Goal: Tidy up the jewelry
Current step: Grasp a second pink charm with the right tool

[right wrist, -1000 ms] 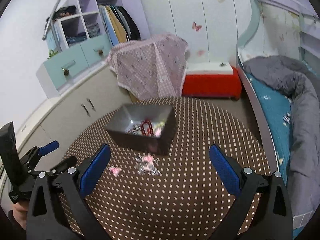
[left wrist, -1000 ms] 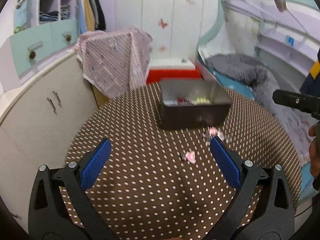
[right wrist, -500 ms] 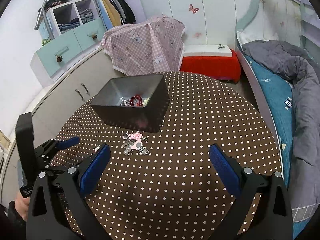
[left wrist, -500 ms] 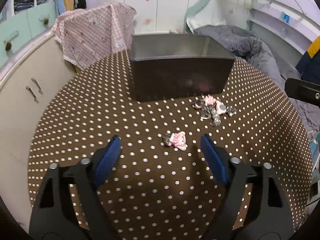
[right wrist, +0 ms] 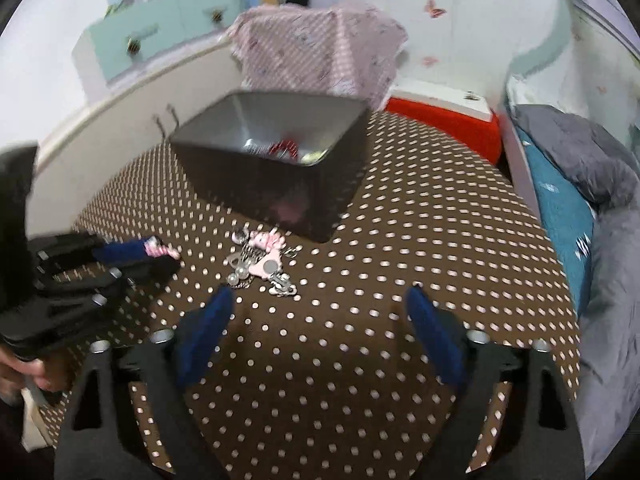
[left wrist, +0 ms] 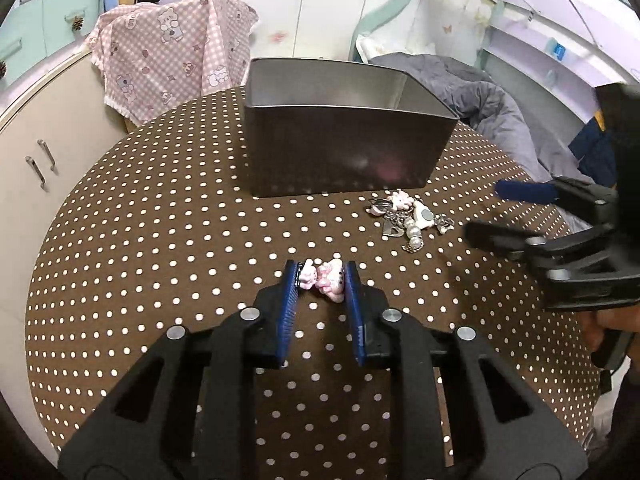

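Two views split the scene between them: only the right wrist camera looks over the rim of the dark grey rectangular metal tin (right wrist: 276, 176) to the red and silver pieces lying inside, while the left wrist camera meets its blank front wall (left wrist: 340, 152). That tin stands on the round brown table with white polka dots (left wrist: 160, 240). The left gripper (left wrist: 320, 280) reaches low over the cloth, its blue pads closed tight on a small pink cartoon charm (left wrist: 326, 278) at their tips; from the right wrist view the charm (right wrist: 160, 249) shows blurred. The right gripper (right wrist: 320, 312) hovers, jaws spread wide and holding nothing, just short of a tangled cluster of pink, pearl and silver charms (right wrist: 262, 264), which seems to lie near the tin's front wall.
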